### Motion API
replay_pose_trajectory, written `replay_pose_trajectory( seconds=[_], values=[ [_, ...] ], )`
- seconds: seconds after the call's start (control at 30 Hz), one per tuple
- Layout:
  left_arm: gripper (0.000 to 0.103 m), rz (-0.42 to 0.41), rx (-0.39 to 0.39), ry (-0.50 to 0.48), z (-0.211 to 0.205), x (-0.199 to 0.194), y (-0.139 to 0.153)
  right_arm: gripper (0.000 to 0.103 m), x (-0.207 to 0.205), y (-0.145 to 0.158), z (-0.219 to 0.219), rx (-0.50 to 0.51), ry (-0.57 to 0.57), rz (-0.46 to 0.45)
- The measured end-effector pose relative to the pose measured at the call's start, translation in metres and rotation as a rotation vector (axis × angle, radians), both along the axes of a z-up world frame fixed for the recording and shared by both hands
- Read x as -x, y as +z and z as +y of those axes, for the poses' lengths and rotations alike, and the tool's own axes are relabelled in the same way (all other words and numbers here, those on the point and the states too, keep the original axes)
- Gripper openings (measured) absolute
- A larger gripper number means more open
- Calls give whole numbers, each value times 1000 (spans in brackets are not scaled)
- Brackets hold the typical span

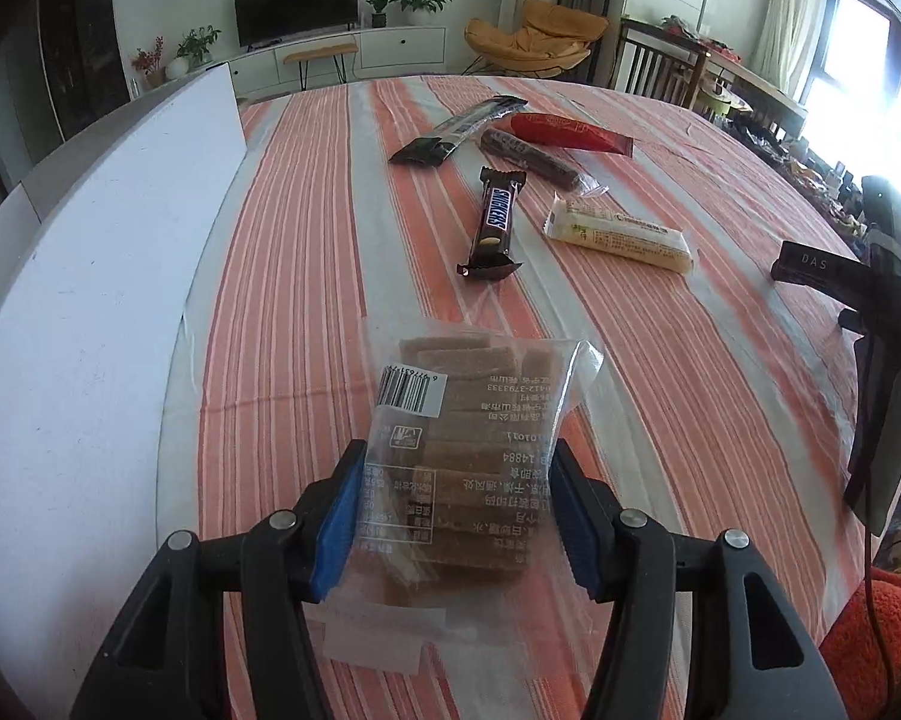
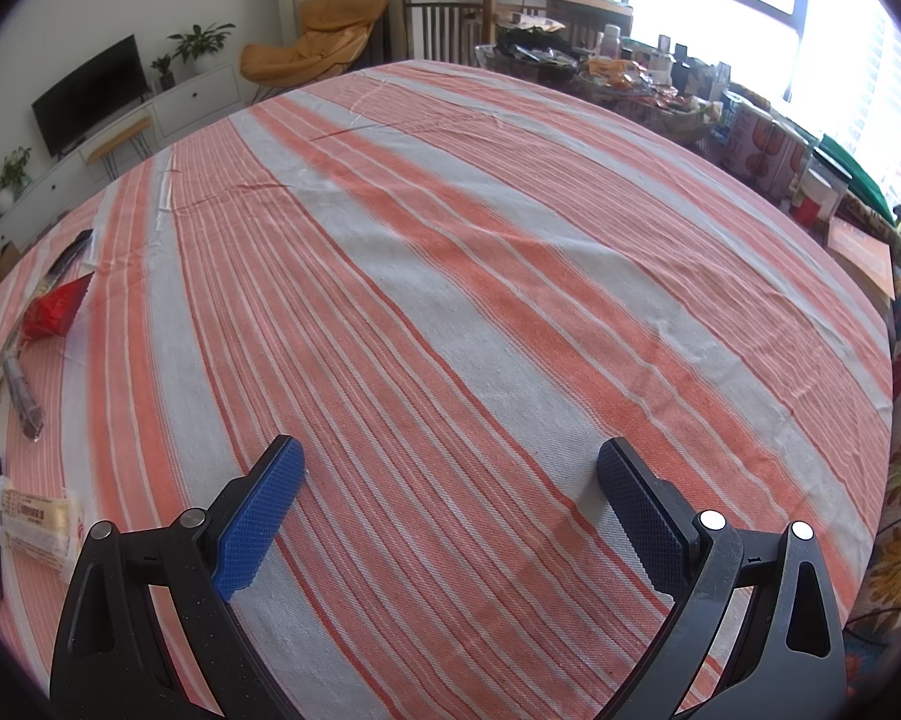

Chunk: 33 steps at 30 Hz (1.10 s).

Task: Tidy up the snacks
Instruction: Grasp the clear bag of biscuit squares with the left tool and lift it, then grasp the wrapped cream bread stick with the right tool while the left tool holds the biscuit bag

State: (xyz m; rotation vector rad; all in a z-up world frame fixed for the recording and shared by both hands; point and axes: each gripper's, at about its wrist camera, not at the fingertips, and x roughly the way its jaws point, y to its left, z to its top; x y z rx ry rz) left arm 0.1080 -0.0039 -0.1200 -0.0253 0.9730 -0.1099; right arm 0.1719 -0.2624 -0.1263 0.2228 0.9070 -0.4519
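Note:
My left gripper (image 1: 457,450) is shut on a clear bag of brown biscuit slabs (image 1: 480,372), with the blue pads pressing on its two sides low over the striped tablecloth (image 1: 306,240). Beyond the bag lie a Snickers bar (image 1: 495,222), a pale yellow bar (image 1: 618,234), a dark bar in clear wrap (image 1: 534,159), a red packet (image 1: 564,129) and a long black and silver packet (image 1: 456,129). My right gripper (image 2: 450,462) stands open over bare cloth with nothing between its fingers. The red packet (image 2: 54,306) and the pale bar (image 2: 36,522) show at that view's left edge.
A white board (image 1: 90,300) runs along the table's left side. A dark device (image 1: 882,360) stands at the right edge of the left wrist view. Cans, jars and baskets (image 2: 762,144) crowd the far right beyond the table, under a bright window.

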Motion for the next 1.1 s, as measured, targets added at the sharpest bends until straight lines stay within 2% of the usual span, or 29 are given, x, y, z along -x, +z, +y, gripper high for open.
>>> replay_pose_trajectory(
  seconds=[0.07, 0.1, 0.17, 0.37, 1.1],
  values=[
    [75, 13, -14, 7, 0, -6, -5, 100, 0, 0, 0, 0, 0, 0],
    [77, 17, -21, 8, 1, -7, -8, 100, 0, 0, 0, 0, 0, 0],
    [88, -7, -49, 7, 1, -7, -12, 100, 0, 0, 0, 0, 0, 0],
    [103, -24, -58, 33, 5, -10, -17, 100, 0, 0, 0, 0, 0, 0],
    [103, -28, -57, 36, 4, -12, -18, 100, 0, 0, 0, 0, 0, 0]
  ],
)
